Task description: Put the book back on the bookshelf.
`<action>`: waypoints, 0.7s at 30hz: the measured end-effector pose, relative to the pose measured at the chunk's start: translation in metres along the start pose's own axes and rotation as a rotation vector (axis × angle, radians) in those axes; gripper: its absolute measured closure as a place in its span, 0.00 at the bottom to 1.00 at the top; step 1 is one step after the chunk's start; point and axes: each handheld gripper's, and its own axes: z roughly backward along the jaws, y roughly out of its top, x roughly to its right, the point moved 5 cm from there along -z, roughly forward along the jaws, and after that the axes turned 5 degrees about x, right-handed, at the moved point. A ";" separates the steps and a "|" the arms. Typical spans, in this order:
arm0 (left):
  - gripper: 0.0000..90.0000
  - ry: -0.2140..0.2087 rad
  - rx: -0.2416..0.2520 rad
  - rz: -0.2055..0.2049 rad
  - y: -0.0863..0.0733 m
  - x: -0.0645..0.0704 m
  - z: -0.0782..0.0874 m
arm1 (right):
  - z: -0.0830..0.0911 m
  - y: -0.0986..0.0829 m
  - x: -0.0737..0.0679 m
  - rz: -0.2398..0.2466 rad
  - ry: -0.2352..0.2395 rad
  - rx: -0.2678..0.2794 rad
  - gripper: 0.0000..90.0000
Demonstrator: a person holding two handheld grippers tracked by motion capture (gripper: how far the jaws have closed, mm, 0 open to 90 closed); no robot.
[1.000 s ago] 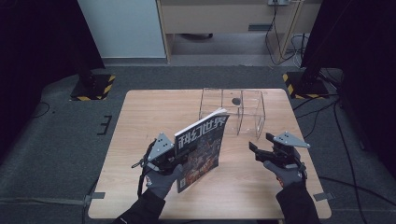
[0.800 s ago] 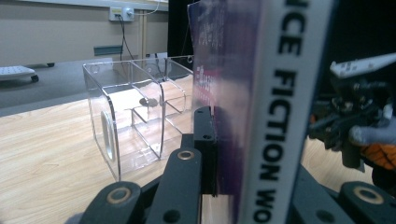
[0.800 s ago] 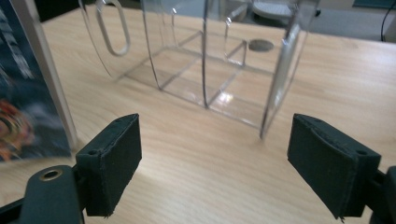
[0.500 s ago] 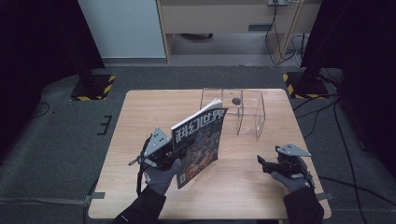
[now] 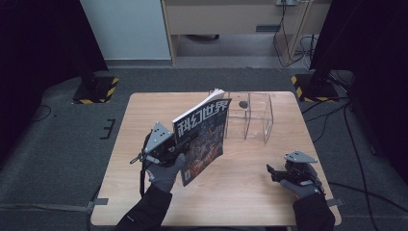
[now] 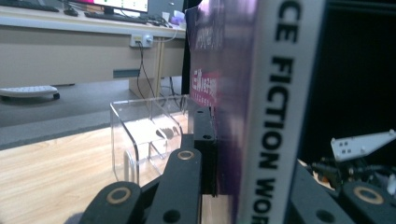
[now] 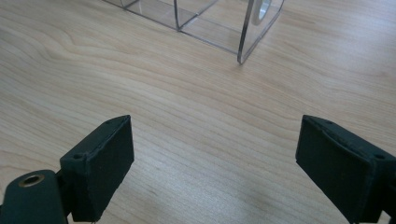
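Your left tool [image 5: 177, 150] was clamped on the magazine [image 5: 202, 139], gripping it at the spine edge and holding it upright over the middle of the tabletop [image 5: 144, 110], its cover with the large white characters facing toward your side. The left gripper view showed the same grip up close: the magazine [image 6: 261, 112] stood between the two black jaws, its white spine lettering running vertically, and the jaws pressed against it from both sides. The magazine's lower corner sat close to the wood, though whether it touched could not be told. Its upper edge leaned toward the far edge, close to the clear acrylic holder [image 5: 250, 115], which stood near the far right part of the tabletop. That holder [image 6: 144, 135] appeared just behind the left tool in the left gripper view, with its curved front wall and upright dividers.

Your right tool [image 5: 270, 173] rested low near the near right corner of the tabletop, well apart from the magazine, its jaws spread wide and holding nothing. In the right gripper view the right tool [image 7: 215, 163] looked over bare wood, with the holder's corner [image 7: 243, 28] farther ahead.
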 end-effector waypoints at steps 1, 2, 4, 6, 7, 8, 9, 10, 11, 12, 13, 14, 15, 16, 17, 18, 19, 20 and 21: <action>0.91 0.003 0.004 0.003 0.002 0.000 -0.001 | 0.000 -0.001 0.001 -0.003 -0.004 -0.003 0.12; 0.91 0.005 0.004 0.001 0.003 -0.001 -0.002 | -0.001 -0.002 0.002 -0.002 -0.007 -0.004 0.12; 0.91 0.007 0.009 0.003 0.005 -0.001 -0.004 | -0.001 -0.003 0.003 -0.001 -0.008 -0.007 0.12; 0.91 0.009 0.013 0.002 0.006 -0.002 -0.007 | -0.003 -0.004 0.003 0.002 -0.011 -0.010 0.11; 0.91 0.011 0.014 0.002 0.007 -0.002 -0.008 | -0.003 -0.004 0.002 0.004 -0.009 -0.013 0.11; 0.91 0.012 0.012 0.001 0.007 -0.002 -0.010 | -0.004 -0.005 0.002 0.011 -0.006 -0.016 0.11; 0.91 0.013 0.011 -0.003 0.008 -0.002 -0.011 | -0.004 -0.005 0.001 0.012 -0.006 -0.023 0.11; 0.91 0.016 0.011 -0.007 0.008 -0.003 -0.012 | -0.005 -0.006 0.001 0.016 -0.006 -0.024 0.11; 0.91 0.016 0.011 -0.009 0.009 -0.003 -0.014 | -0.005 -0.006 0.001 0.017 -0.005 -0.026 0.11; 0.91 0.016 0.014 -0.007 0.009 -0.003 -0.015 | -0.005 -0.006 0.001 0.017 -0.005 -0.026 0.11; 0.91 0.016 0.017 -0.005 0.009 -0.004 -0.016 | -0.005 -0.006 0.002 0.014 -0.007 -0.027 0.11; 0.91 0.018 0.019 -0.004 0.010 -0.005 -0.017 | -0.005 -0.006 0.002 0.011 -0.007 -0.026 0.11; 0.91 0.018 0.021 0.000 0.010 -0.005 -0.018 | -0.005 -0.006 0.002 0.010 -0.008 -0.026 0.11; 0.91 0.018 0.023 0.003 0.010 -0.005 -0.019 | -0.005 -0.006 0.002 0.010 -0.009 -0.028 0.11; 0.91 0.018 0.023 0.005 0.011 -0.006 -0.020 | -0.005 -0.006 0.002 0.010 -0.010 -0.029 0.11; 0.91 0.020 0.026 0.007 0.012 -0.006 -0.021 | -0.005 -0.006 0.002 0.010 -0.010 -0.029 0.11; 0.91 0.020 0.028 0.011 0.013 -0.006 -0.022 | -0.005 -0.006 0.002 0.011 -0.007 -0.029 0.11; 0.91 0.021 0.031 0.013 0.014 -0.007 -0.023 | -0.006 -0.007 0.002 0.008 -0.006 -0.030 0.11; 0.91 0.022 0.034 0.012 0.015 -0.007 -0.024 | -0.006 -0.007 0.002 0.008 -0.004 -0.030 0.10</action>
